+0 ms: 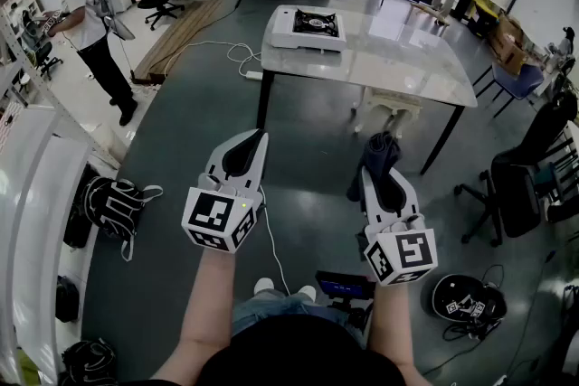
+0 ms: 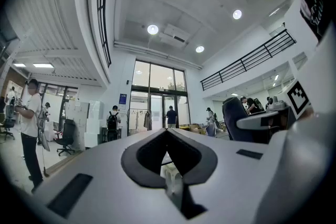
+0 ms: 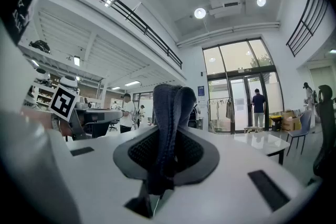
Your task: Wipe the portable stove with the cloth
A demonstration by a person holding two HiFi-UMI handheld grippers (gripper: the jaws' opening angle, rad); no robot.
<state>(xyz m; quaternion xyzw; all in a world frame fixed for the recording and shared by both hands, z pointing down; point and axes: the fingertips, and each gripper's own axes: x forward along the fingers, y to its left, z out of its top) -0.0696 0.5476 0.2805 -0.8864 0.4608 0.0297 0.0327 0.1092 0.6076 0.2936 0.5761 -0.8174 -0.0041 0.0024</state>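
Observation:
The portable stove (image 1: 308,27), white with a black burner, sits on the far left end of a pale stone table (image 1: 407,59), well ahead of both grippers. In the head view my left gripper (image 1: 260,136) is held over the floor with its jaws closed together and nothing between them. The left gripper view shows that left gripper (image 2: 167,131) with its tips meeting. My right gripper (image 1: 372,171) is shut on a dark blue cloth (image 1: 378,151), which bunches up past the jaws. Seen from the right gripper (image 3: 167,131) itself, the cloth (image 3: 170,110) stands as a folded hump.
A black office chair (image 1: 525,185) stands right of the table and a white stool (image 1: 389,108) under it. A backpack (image 1: 113,203) lies on the floor at left; a white cable (image 1: 271,244) runs between my arms. People stand at the far left and by the doors.

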